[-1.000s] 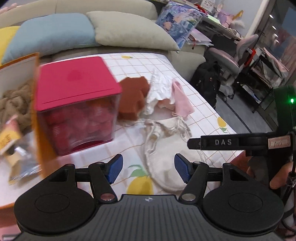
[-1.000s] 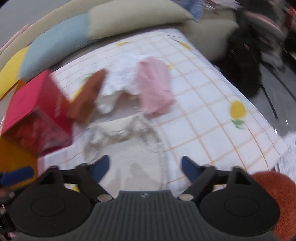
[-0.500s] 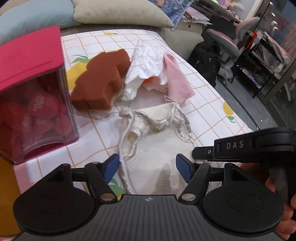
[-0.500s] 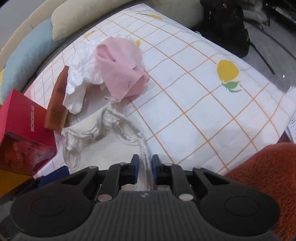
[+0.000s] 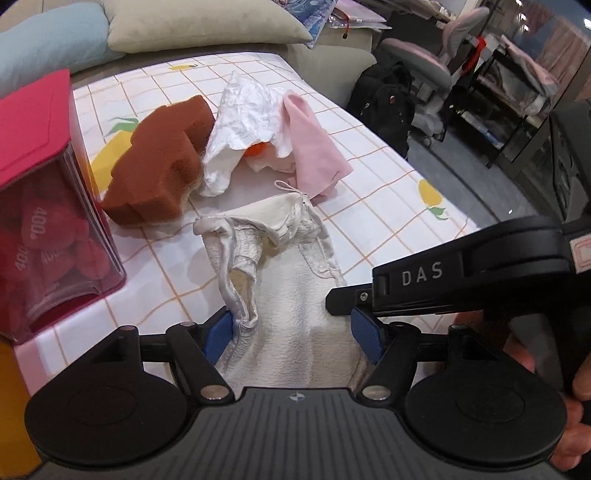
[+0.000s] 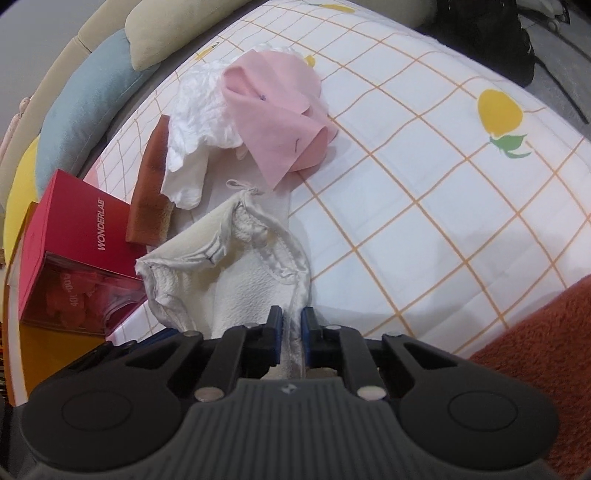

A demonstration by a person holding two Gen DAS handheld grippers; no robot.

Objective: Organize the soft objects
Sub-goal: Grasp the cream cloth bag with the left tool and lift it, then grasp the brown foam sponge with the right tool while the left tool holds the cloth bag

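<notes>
A cream drawstring cloth bag (image 5: 291, 280) lies on the checked sheet (image 5: 388, 184), also in the right wrist view (image 6: 236, 273). My right gripper (image 6: 290, 332) is shut on the bag's right edge; its body shows in the left wrist view (image 5: 461, 280). My left gripper (image 5: 293, 334) is open, its blue pads either side of the bag's near end. Beyond lie a brown sponge (image 5: 159, 173), a crumpled white cloth (image 5: 243, 125) and a pink cloth (image 5: 314, 147), which also shows in the right wrist view (image 6: 277, 110).
A red-lidded clear box (image 5: 40, 206) with red items stands at the left, also in the right wrist view (image 6: 74, 258). Blue (image 5: 48, 48) and beige (image 5: 199, 22) cushions line the back. A black backpack (image 5: 384, 99) and chairs stand off the right edge. An orange fuzzy fabric (image 6: 535, 350) is near right.
My right gripper closed on the bag's edge from wide open. My left gripper moved forward and down until its open pads straddle the bag's near end.
</notes>
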